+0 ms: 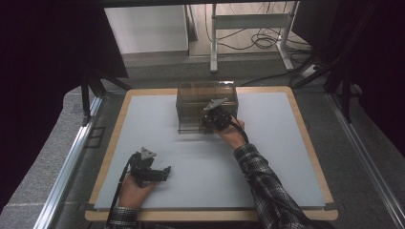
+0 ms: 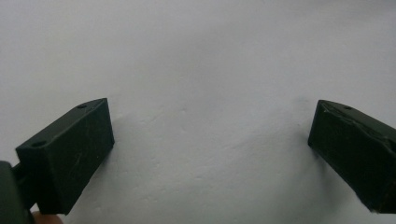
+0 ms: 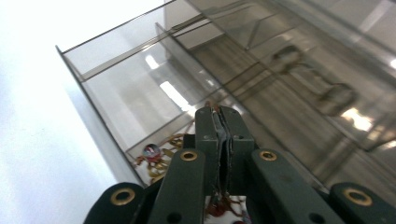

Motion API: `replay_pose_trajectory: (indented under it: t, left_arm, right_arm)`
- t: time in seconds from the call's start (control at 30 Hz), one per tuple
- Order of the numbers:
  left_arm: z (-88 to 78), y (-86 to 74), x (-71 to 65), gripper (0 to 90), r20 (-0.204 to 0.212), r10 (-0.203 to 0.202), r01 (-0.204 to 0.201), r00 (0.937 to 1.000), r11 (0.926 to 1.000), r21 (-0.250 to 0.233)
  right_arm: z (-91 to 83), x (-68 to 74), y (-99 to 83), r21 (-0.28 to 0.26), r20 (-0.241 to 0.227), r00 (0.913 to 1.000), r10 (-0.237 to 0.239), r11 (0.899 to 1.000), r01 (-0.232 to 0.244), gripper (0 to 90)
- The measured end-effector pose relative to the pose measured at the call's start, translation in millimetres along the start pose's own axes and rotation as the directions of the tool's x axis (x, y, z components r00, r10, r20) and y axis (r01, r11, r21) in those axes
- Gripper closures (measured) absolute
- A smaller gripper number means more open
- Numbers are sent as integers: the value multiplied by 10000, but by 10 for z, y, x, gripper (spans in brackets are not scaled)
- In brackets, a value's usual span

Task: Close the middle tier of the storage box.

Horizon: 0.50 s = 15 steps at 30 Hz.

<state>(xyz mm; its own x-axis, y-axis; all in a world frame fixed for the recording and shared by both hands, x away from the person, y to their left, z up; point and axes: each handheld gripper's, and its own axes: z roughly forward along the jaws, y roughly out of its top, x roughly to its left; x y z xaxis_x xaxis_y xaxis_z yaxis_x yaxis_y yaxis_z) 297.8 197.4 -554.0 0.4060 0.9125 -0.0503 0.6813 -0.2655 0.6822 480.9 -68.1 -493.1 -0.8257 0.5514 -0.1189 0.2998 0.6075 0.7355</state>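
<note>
White mat [image 1: 267, 162] covers our table. Our right gripper [image 3: 223, 122] has its jaws pressed together (on what, we cannot tell) at the front of the smoky plastic box [image 1: 207, 107]. Our left gripper [image 1: 165, 172], jaws spread wide and empty, rests near us, well apart.

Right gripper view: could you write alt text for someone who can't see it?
The right tool, jaws pressed together, reaches into a smoky clear plastic box with thin dividers, standing on a white table surface. Below the jaws, in the box, lies a small tangle of gold and red trinkets, too blurred to identify.
</note>
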Motion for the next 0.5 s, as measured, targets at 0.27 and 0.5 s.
replay_pose_trajectory:
  t: [0.27,0.5]
  left_arm:
    - [0,0,-1,7,3,-11,11,10000,10000,-4]
    - [0,0,1,7,-3,4,-4,10000,10000,6]
  right_arm:
    - [44,64,43,132,-343,9993,-131,9998,136,771]
    - [-50,43,100,-2,-282,9995,-138,9999,138,710]
